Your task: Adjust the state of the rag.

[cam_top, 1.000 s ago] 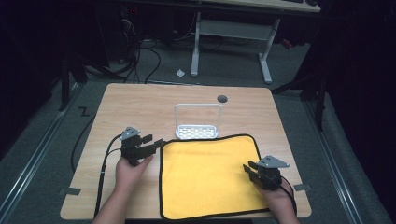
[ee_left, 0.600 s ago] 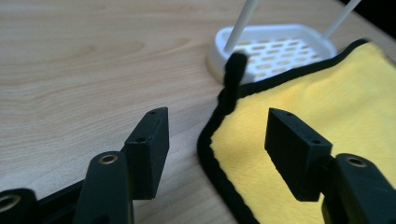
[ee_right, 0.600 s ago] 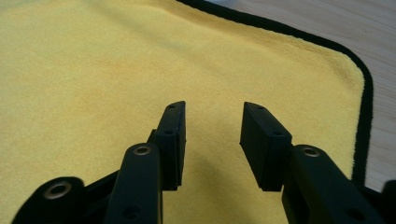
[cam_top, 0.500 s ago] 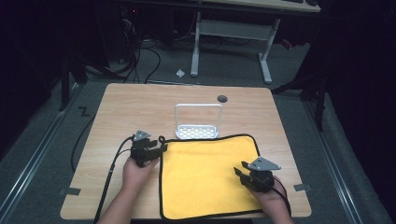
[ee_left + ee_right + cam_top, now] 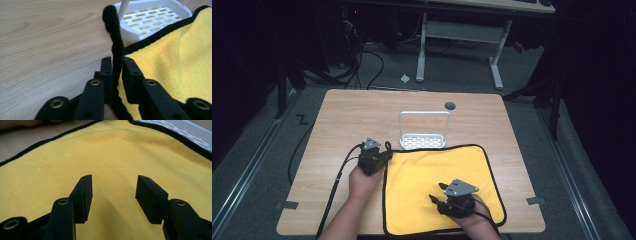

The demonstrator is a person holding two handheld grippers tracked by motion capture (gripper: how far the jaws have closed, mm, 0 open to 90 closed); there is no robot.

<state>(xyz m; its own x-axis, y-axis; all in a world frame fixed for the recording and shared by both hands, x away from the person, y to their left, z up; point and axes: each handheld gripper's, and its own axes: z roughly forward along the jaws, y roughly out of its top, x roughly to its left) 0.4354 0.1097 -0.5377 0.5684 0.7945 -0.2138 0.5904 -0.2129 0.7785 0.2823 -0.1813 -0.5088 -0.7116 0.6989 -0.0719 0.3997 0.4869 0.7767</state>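
Jaws of left gripper [image 5: 114,75] pinch yellow cloth [image 5: 439,185] black-edged corner, upright; right gripper [image 5: 113,195] jaws apart above cloth.

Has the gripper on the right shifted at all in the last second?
Yes. The right gripper has slid leftward from the yellow cloth's right edge onto its middle, judged against the white rack.

1 cloth [image 5: 439,175], 1 rack [image 5: 423,135], 2 tongs [image 5: 384,150]

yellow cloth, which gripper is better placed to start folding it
Left. The left gripper is shut on the yellow cloth's black-trimmed corner, lifted beside the white rack. The right gripper hangs open over mid-cloth.
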